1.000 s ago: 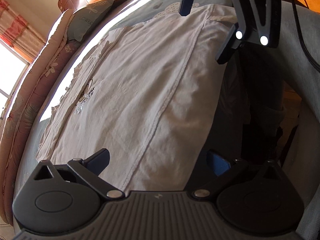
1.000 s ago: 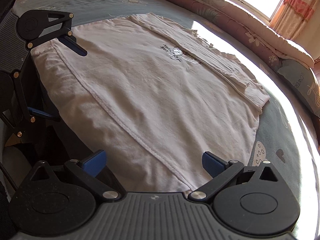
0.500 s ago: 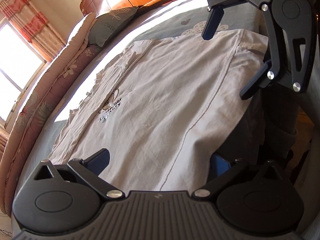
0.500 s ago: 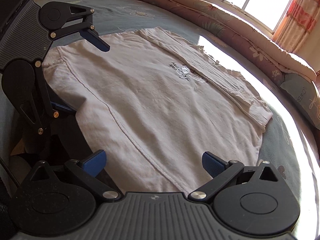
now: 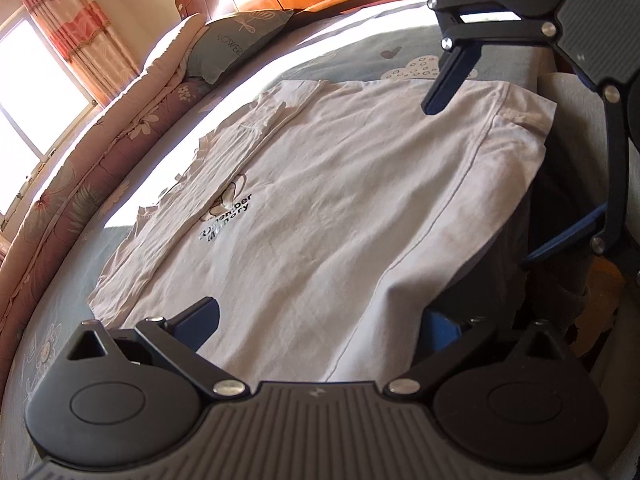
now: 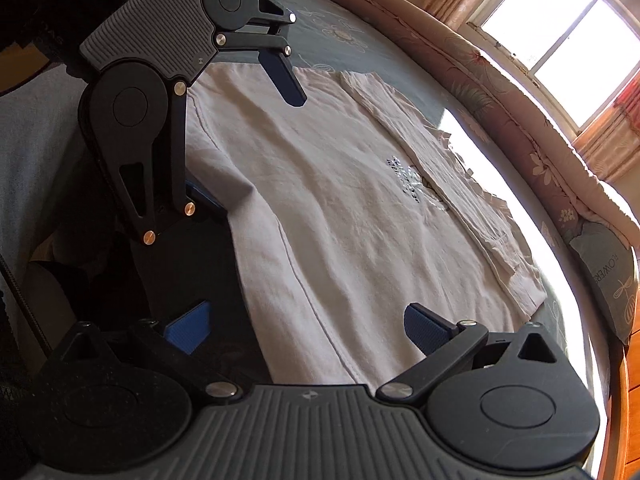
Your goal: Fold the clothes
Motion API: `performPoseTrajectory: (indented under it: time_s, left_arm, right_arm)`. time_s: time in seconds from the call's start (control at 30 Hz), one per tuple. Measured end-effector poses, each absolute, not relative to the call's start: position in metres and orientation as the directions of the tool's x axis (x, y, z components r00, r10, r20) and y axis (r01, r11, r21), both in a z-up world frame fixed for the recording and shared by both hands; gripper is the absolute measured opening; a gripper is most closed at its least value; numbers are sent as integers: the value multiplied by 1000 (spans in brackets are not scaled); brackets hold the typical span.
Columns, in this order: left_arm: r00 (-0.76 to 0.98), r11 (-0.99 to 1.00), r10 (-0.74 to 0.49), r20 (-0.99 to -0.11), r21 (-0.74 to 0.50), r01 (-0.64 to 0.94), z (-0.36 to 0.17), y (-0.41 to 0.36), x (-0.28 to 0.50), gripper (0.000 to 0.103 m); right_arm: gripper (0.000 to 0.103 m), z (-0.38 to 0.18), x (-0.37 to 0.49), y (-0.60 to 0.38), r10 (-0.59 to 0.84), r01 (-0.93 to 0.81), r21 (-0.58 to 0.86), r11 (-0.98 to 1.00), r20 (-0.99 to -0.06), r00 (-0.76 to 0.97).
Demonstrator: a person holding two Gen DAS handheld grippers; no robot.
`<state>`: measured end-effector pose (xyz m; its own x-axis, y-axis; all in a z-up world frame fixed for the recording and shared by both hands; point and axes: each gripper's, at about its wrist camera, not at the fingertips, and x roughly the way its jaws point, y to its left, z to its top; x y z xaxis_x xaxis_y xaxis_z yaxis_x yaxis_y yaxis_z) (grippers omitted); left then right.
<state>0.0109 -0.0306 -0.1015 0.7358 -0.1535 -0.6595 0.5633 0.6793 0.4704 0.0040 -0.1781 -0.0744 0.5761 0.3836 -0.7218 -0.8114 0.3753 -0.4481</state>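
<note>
White T-shirt (image 5: pixel 340 216) lies print-up on the bed (image 5: pixel 360 56), its far side — sleeves and top — already folded inward, its near hem overhanging the bed edge; further folds remain. I hold my left gripper (image 5: pixel 320 320) and right gripper (image 6: pixel 308 326) released — jaws spread, straddling the hem's two corners.

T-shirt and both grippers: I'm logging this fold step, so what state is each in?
T-shirt: lying flat on the bed, print up, far side folded in, near hem over the edge.
Left gripper: open, straddling the hem.
Right gripper: open, straddling the hem.
</note>
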Motion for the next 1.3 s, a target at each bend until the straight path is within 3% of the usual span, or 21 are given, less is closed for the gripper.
performPoseTrajectory:
  time_s: [0.3,0.6,0.87,1.3]
  left_arm:
    - [726,692,-192,-660,433,577,-93,-27,10,102]
    - [657,657,-221,-721,387,647,-111,-38,9,102]
    - [710,687,-182,-680,428,587,-112,-31,12,102]
    - [731,743,-169,-662,401,535,-101,-13,27,102]
  right_arm:
    - [103,-92,9,-164,289,-696,-581,423,-641,711]
    - [103,-89,19,-168,300,-708,-530,466,-658,690]
    - [103,-69,18,-172,335,-648,-545,532,-567,752]
    - [103,-91,35,-163,329,-718,-472,512,-664,671]
